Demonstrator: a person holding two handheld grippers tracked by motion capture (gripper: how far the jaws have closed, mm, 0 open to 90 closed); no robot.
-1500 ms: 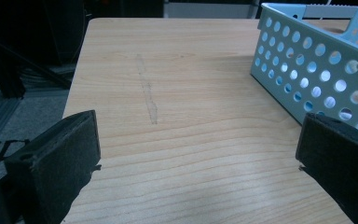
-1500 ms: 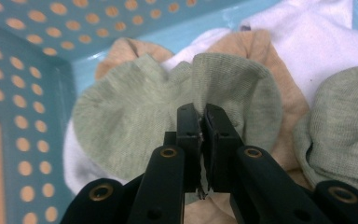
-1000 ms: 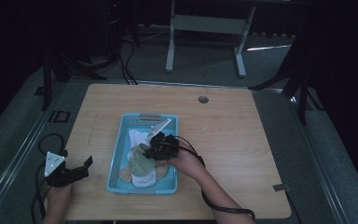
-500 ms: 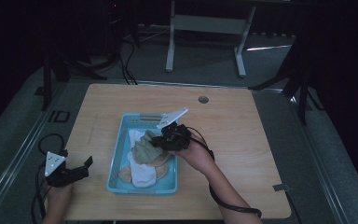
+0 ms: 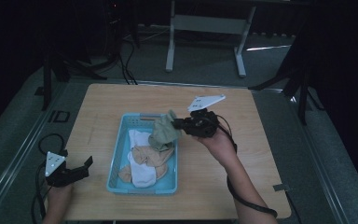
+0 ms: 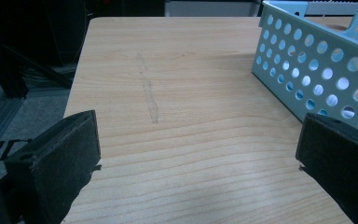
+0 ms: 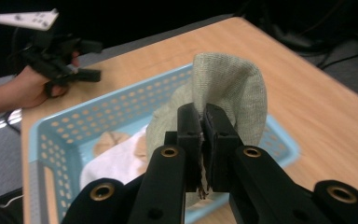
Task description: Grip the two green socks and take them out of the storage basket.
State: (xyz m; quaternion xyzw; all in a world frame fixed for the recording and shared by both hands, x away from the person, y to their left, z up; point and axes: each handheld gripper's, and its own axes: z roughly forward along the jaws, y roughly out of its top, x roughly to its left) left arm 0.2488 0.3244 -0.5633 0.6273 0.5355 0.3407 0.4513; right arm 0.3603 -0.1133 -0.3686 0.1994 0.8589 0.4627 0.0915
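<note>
The desk [image 5: 242, 186] is the biggest thing here, a flat wooden top with dark floor all around it. On it sits a light blue basket [image 5: 116, 163] with round holes in its sides. Inside the basket lie soft clothes: a tan piece [image 5: 151, 156] and a white piece [image 5: 142, 173], touching each other.

The right gripper [image 5: 177, 125] is up above the far right corner of the basket. Its fingers are squeezed tight on a green sock [image 5: 164, 133]. In the right gripper view you can see the sock [image 7: 235, 88] folded over the tips of the pinched fingers. The sock hangs down from them, and its low end is near the pile or on it; I cannot tell which.

The left gripper [image 5: 81, 169] rests low near the front left corner of the desk, just beside the basket. Its fingers [image 6: 60, 163] are spread wide with nothing between them, only bare wood.

I think the step right now is taking the green sock out of the basket. Next, the sock needs to go high enough to clear the basket wall, then move over to a bare part of the desk. The fingers must keep a firm pinch so the sock does not slip.
</note>
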